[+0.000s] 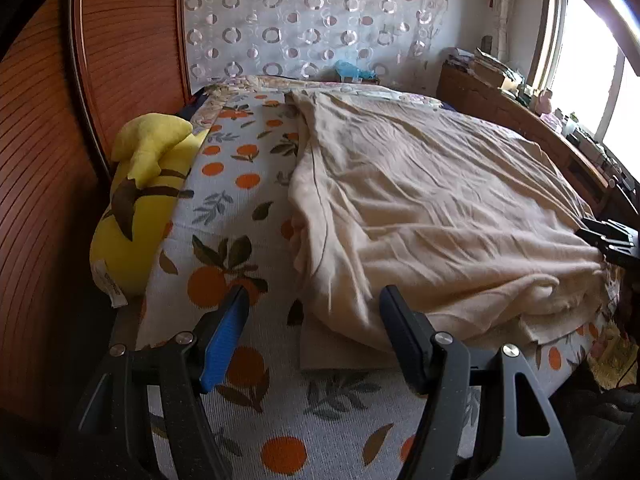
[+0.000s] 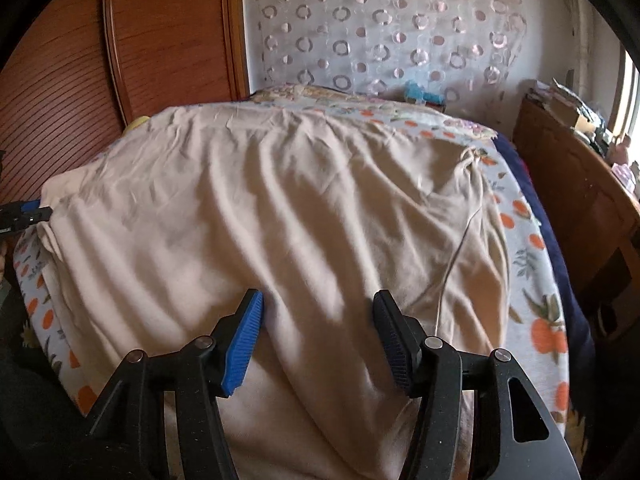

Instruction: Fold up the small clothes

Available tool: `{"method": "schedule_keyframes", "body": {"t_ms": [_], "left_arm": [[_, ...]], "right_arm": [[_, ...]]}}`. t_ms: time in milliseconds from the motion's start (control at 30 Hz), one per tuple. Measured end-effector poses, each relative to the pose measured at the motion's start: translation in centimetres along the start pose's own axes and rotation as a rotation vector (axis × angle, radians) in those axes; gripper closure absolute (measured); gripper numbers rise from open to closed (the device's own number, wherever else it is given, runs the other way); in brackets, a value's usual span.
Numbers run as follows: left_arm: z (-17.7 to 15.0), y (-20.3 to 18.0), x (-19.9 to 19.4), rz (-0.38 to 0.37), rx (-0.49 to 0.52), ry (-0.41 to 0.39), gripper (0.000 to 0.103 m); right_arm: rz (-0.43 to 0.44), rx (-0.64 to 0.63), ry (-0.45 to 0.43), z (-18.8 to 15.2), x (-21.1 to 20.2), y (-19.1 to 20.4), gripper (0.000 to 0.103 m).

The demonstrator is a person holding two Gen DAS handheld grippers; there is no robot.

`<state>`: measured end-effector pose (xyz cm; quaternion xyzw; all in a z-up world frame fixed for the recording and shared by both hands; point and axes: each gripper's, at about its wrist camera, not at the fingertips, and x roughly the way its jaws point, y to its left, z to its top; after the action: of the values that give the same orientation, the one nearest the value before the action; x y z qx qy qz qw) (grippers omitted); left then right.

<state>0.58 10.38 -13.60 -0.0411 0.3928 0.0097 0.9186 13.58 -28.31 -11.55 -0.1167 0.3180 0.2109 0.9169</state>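
A cream-coloured garment [image 1: 432,208] lies spread and wrinkled on the bed, over a sheet printed with oranges [image 1: 236,216]. My left gripper [image 1: 314,300] is open and empty, hovering just off the garment's near left edge. My right gripper [image 2: 318,308] is open and empty, low over the near part of the same garment [image 2: 280,216]. The right gripper also shows at the far right of the left wrist view [image 1: 612,240], at the garment's edge. The left gripper shows at the left edge of the right wrist view [image 2: 24,212].
A yellow plush toy [image 1: 144,196] lies along the bed's left side against a wooden wall panel [image 1: 44,152]. A wooden shelf [image 1: 532,120] with clutter runs along the right under a window. A curtain with circles [image 1: 312,20] hangs behind the bed.
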Motion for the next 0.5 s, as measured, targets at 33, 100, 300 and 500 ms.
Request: {"method": "schedule_keyframes", "body": {"t_ms": [33,100,300,500], "left_arm": [[-0.1,0.0,0.1,0.002,0.003,0.004,0.034],[-0.2,-0.1,0.1,0.003,0.005,0.005,0.034],[-0.4,-0.6,0.2,0.002,0.018,0.003,0.034],[-0.5,-1.5,0.1,-0.029,0.055,0.005,0.045]], "right_arm": [[-0.001,0.003,0.002,0.6,0.4,-0.2,0.044],[-0.005,0.003,0.010,0.6,0.6,-0.2,0.044],[-0.021,0.000,-0.027,0.0,0.3,0.5,0.039],[-0.024,-0.001,-0.031,-0.5,-0.1,0.5,0.038]]}}
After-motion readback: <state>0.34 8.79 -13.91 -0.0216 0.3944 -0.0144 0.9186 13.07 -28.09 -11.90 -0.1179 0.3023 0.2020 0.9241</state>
